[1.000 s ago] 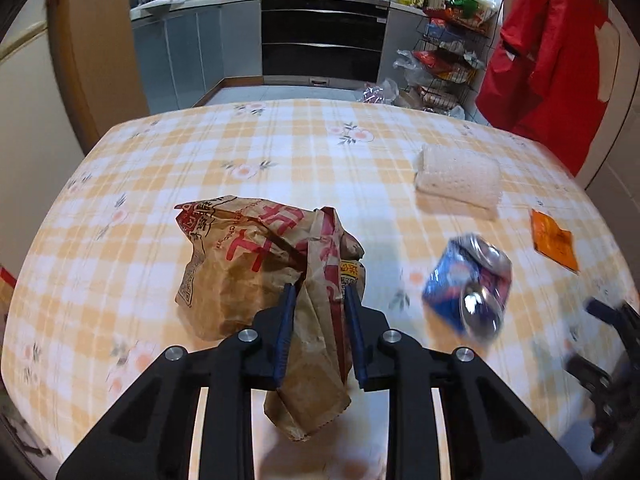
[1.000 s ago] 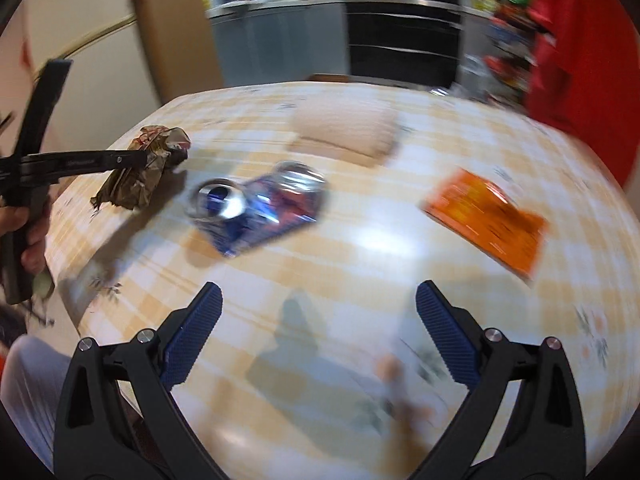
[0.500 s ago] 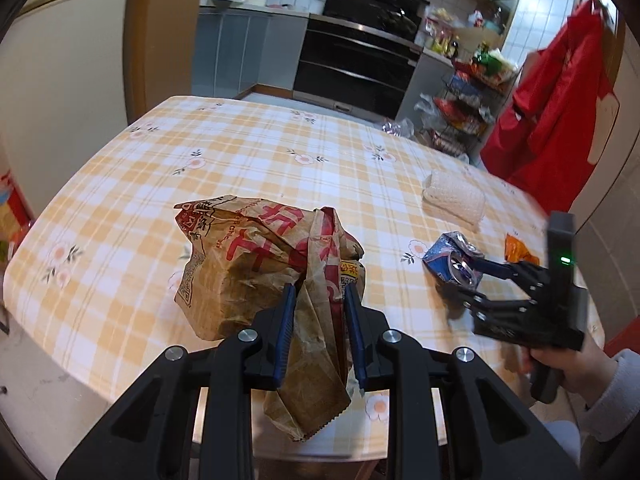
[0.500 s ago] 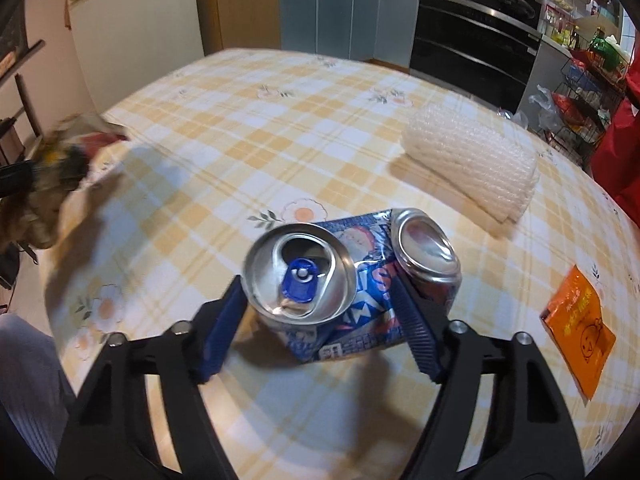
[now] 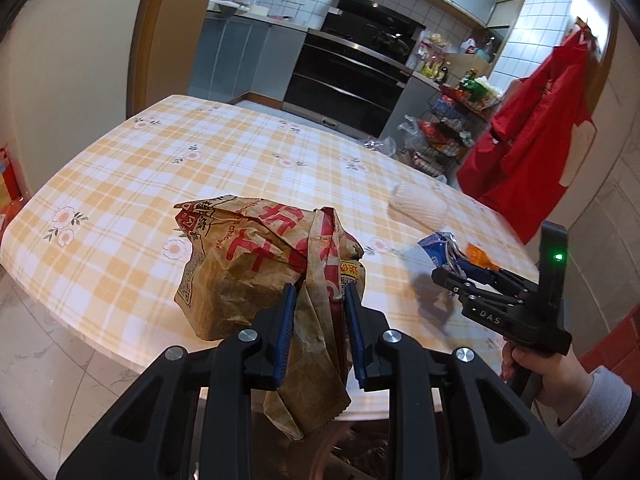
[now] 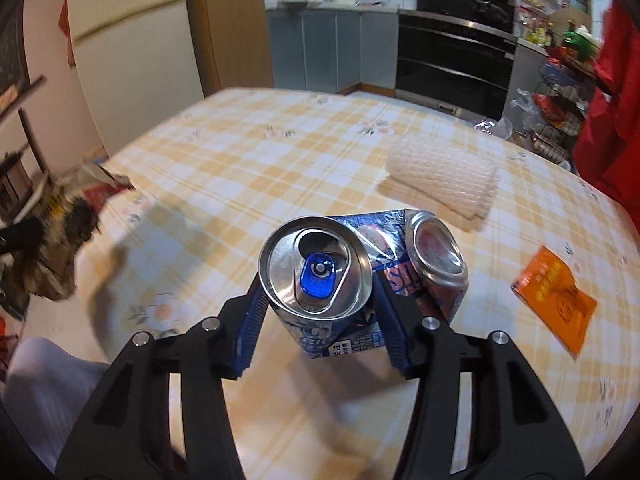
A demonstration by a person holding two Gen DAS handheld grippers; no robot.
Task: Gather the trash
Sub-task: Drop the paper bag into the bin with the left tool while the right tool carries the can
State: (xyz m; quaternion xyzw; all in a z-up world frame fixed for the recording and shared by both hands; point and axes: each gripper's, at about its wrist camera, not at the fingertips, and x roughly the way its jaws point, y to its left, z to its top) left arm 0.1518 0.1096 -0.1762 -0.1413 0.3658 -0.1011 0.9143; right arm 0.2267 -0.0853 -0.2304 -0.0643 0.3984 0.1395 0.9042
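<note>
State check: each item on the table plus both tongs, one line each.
Brown paper bag: crumpled, lifted, clamped in left tongs.
Blue drink can: crushed, bent double, tab opened, between right tongs, which are closed on it.
Orange packet: flat on the tablecloth, untouched.
White foam wrap: folded, lying on the table, untouched.

Two close wrist views, shared table (image 5: 224, 168).
</note>
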